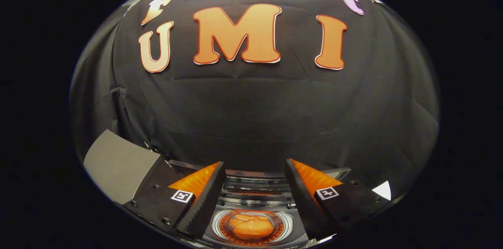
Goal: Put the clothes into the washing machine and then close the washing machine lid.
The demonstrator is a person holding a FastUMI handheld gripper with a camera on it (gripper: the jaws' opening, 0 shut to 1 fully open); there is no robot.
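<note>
A small top-loading washing machine [291, 223] sits below my gripper [254, 163], seen between the two fingers. Its round drum is uncovered, and an orange piece of clothing [251, 227] lies bunched inside it. The lid [255, 184] looks folded back at the far side of the opening, just beyond the drum. My gripper is open, its fingers spread wide above the machine with nothing between them and touching nothing.
A flat grey panel [118, 164] stands beside the left finger. The black cloth wall [251, 115] rises close behind the machine. A small white patch [383, 191] shows by the right finger.
</note>
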